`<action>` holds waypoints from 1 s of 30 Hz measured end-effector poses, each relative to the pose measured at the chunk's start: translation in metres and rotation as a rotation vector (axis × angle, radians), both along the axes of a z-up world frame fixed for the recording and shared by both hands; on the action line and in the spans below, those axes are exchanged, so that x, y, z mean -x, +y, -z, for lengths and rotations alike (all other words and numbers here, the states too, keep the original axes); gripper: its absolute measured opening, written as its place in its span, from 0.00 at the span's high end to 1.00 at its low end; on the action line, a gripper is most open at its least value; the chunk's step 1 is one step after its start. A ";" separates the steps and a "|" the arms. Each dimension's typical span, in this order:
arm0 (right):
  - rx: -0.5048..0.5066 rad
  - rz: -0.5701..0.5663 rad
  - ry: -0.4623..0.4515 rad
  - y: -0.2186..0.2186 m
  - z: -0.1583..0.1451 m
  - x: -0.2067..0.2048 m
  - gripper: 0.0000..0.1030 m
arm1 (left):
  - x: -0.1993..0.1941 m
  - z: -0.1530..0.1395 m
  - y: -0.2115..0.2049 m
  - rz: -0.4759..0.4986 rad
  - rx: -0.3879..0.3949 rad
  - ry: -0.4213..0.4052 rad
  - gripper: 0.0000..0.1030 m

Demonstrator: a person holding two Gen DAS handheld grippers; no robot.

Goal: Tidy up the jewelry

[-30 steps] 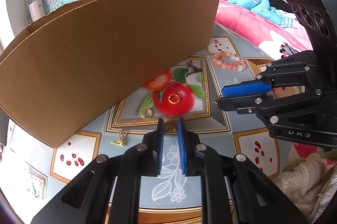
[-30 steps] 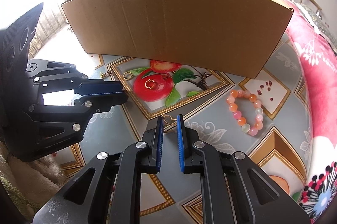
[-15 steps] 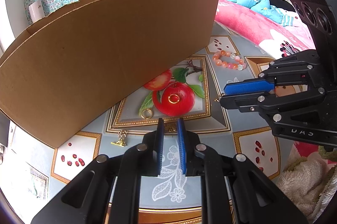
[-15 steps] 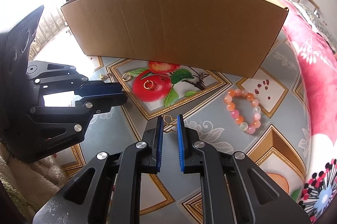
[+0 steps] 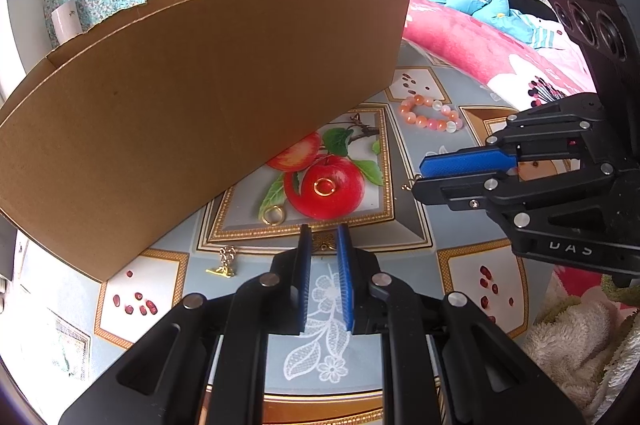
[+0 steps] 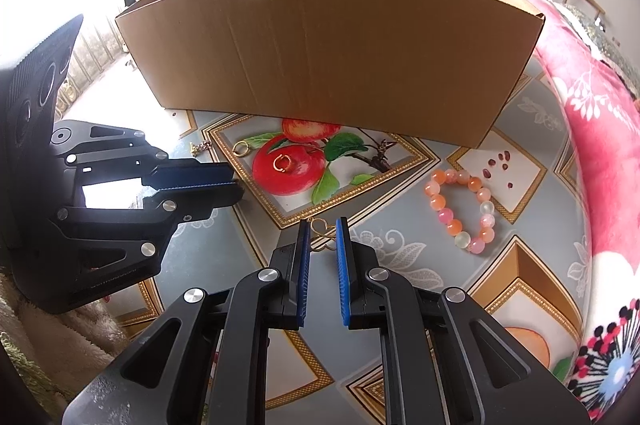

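Bead bracelet (image 6: 455, 226) lies lengthwise toward the box (image 6: 320, 45).

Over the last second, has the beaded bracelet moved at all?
No. In the right wrist view the beaded bracelet lies in the same spot beside the white tile with red seeds, right of the cardboard box.

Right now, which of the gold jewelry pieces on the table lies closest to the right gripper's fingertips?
The looped gold piece, seen between the right gripper's tips. The two gold rings lie farther off, by the printed apple.
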State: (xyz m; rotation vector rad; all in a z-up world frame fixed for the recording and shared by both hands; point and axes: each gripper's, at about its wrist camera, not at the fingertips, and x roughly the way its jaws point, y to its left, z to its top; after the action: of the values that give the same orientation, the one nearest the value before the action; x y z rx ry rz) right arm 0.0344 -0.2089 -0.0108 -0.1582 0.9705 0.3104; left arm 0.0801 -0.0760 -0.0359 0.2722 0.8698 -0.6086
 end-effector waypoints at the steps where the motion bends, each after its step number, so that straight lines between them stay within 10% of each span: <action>1: -0.002 0.000 0.000 -0.001 0.000 0.000 0.90 | 0.000 0.000 0.000 0.001 0.000 0.000 0.88; 30: -0.005 0.006 -0.010 -0.005 -0.003 0.004 0.90 | 0.002 -0.002 0.001 0.003 0.000 -0.008 0.88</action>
State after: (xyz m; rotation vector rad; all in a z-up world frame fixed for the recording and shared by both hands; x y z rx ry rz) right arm 0.0303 -0.2143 -0.0082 -0.1519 0.9598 0.3063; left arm 0.0777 -0.0751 -0.0338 0.2759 0.8622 -0.6103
